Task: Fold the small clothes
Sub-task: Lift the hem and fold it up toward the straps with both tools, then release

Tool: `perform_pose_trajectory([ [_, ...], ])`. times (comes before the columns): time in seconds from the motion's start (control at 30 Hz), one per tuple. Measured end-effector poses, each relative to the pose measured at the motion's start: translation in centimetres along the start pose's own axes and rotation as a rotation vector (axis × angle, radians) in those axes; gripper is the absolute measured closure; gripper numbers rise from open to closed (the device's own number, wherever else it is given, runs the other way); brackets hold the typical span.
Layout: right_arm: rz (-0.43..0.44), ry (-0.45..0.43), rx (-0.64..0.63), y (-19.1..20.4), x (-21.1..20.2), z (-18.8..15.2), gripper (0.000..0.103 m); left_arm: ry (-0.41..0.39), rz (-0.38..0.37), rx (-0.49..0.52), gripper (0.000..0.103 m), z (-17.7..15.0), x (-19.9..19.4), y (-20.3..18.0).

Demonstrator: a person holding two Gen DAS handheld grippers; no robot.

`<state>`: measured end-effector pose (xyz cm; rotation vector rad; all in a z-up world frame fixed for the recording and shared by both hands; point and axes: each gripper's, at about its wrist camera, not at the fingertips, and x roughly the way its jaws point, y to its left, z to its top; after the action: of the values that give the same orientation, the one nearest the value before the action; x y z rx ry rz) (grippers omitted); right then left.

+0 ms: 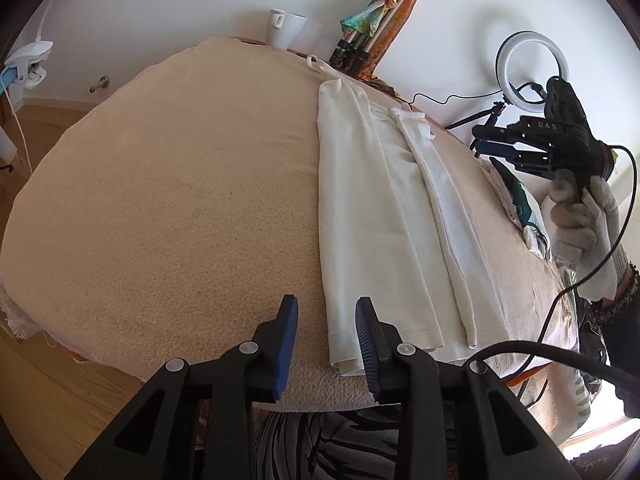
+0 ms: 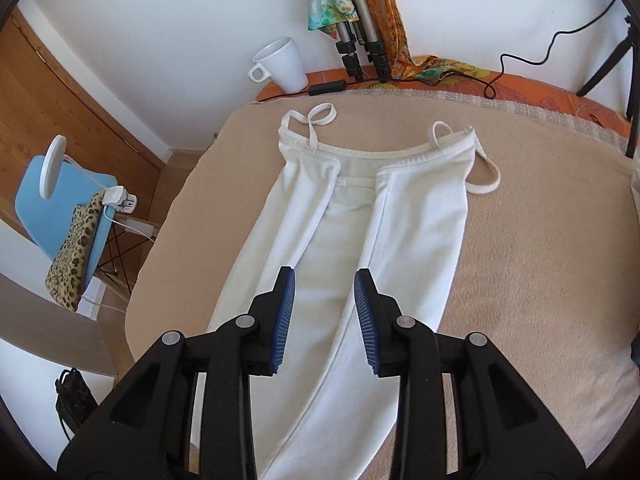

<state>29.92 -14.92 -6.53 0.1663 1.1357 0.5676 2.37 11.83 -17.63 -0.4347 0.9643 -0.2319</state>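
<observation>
A white strappy top (image 1: 384, 216) lies flat on the beige cloth-covered table (image 1: 180, 200), both long sides folded in toward the middle. My left gripper (image 1: 326, 312) is open and empty, just above the top's hem at the near table edge. My right gripper (image 2: 324, 284) is open and empty, hovering over the top's (image 2: 352, 216) lower middle; its straps lie at the far end. In the left wrist view the right gripper (image 1: 486, 144) is held in a gloved hand, up off the table at the right.
A white mug (image 2: 282, 64), tripod legs with colourful scarves (image 2: 360, 20) and a black cable (image 2: 492, 80) sit along the far edge. A ring light (image 1: 532, 72) stands at the right. More folded clothes (image 1: 516, 204) lie right of the top. A blue chair (image 2: 68, 208) stands left of the table.
</observation>
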Motion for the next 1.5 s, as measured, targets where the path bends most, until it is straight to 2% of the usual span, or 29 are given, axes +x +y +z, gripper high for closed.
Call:
perform_pose_trajectory([
  [0.13,-0.02,0.027,0.07,-2.0,-3.1,-8.0,0.068,0.054,-0.056,-0.001,0.073,0.0,0.7,-0.1],
  [0.27,0.03,0.088,0.189,-2.7,-3.2,-15.5,0.068,0.101,-0.106,-0.005,0.076,-0.3,1.5,-0.5],
  [0.43,0.097,0.141,0.28,-2.8,-1.6,-20.9,0.068,0.118,-0.141,-0.012,0.08,-0.3,1.5,-0.6],
  [0.53,0.12,0.11,0.304,-2.9,-1.9,-21.4,0.068,0.127,-0.157,-0.027,0.083,-0.2,1.4,-0.4],
  [0.67,0.172,0.136,0.282,-2.2,-1.2,-21.7,0.068,0.121,-0.15,-0.026,0.095,-0.1,1.2,-0.4],
  [0.7,0.164,0.142,0.265,-1.8,-1.0,-21.9,0.073,0.121,-0.151,-0.036,0.098,-0.1,1.3,-0.2],
  [0.73,0.156,0.141,0.252,-1.7,-0.9,-21.9,0.085,0.121,-0.153,-0.048,0.099,-0.1,1.3,-0.1],
  [0.77,0.149,0.146,0.241,-1.7,-0.8,-21.9,0.092,0.116,-0.151,-0.057,0.1,-0.2,1.1,0.1],
  [0.83,0.163,0.149,0.258,-2.2,-0.9,-21.8,0.096,0.105,-0.139,-0.065,0.101,-0.3,0.6,0.1],
  [0.97,0.22,0.109,0.296,-3.0,-2.8,-22.0,0.096,0.078,-0.154,-0.07,0.101,-0.6,-0.8,-0.4],
  [1.03,0.237,0.09,0.305,-3.1,-3.3,-22.2,0.096,0.087,-0.13,-0.049,0.101,-0.7,-0.3,-0.7],
  [1.13,0.204,0.113,0.292,-3.1,-1.8,-22.6,0.096,0.114,-0.1,-0.042,0.101,-1.0,0.9,-0.7],
  [1.23,0.231,0.129,0.327,-3.7,-0.8,-23.0,0.097,0.116,-0.091,-0.034,0.101,-1.0,0.9,-0.7],
  [1.5,0.338,0.079,0.385,-4.8,-2.3,-21.7,0.096,0.073,-0.106,0.011,0.101,1.5,-0.3,-2.1],
])
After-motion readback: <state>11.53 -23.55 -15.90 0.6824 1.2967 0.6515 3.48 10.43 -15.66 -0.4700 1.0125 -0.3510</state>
